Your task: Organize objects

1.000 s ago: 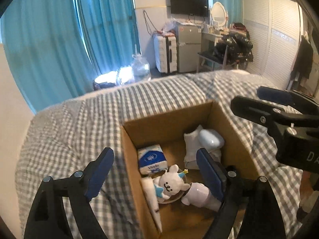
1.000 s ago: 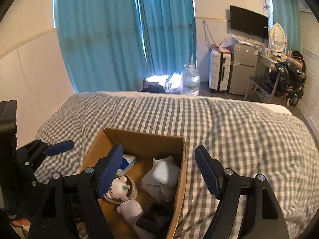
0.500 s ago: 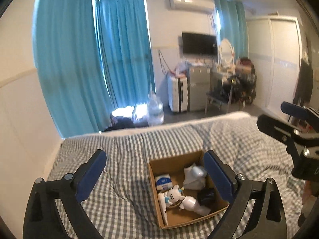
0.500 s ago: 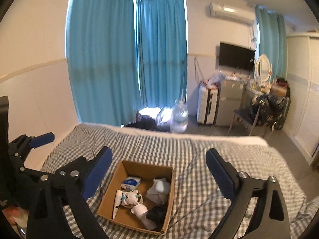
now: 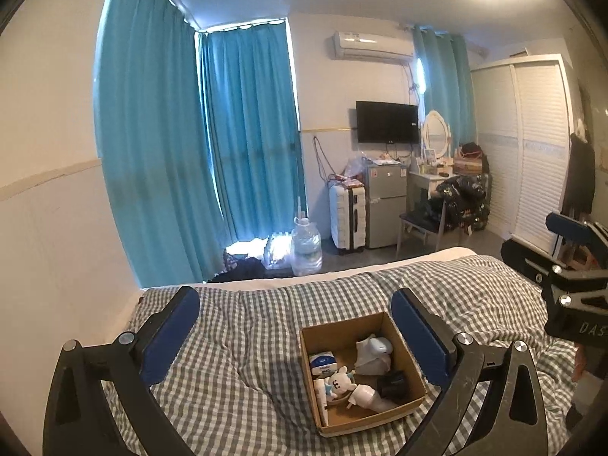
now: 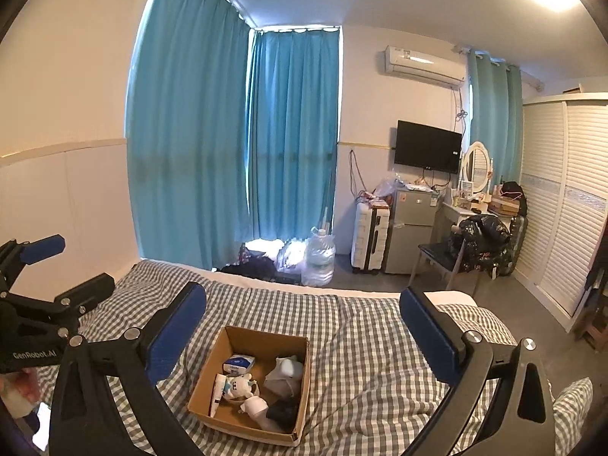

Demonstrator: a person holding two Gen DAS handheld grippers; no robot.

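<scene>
Looking down at the cardboard box (image 5: 363, 374) on the checked bed (image 5: 243, 342), low centre-right in my left view; both tongs, left (image 5: 294, 336) and right (image 6: 304, 336), are spread wide with nothing in them. Neither looks clearly nearer. Right view shows the box's outer right wall, which the left view doesn't.

A matt brown cardboard box (image 5: 406, 357) is seen on soft gingham cloth bedding (image 5: 235, 361), woven and creased. Inside, a fuzzy white plush toy (image 5: 339, 382) and a glossy plastic-wrapped tissue pack (image 5: 322, 362) are shown. The left gripper (image 5: 294, 336) and right gripper (image 6: 304, 332) are made of matt black plastic with silvery metal bolts and matt blue pads (image 5: 171, 336).
</scene>
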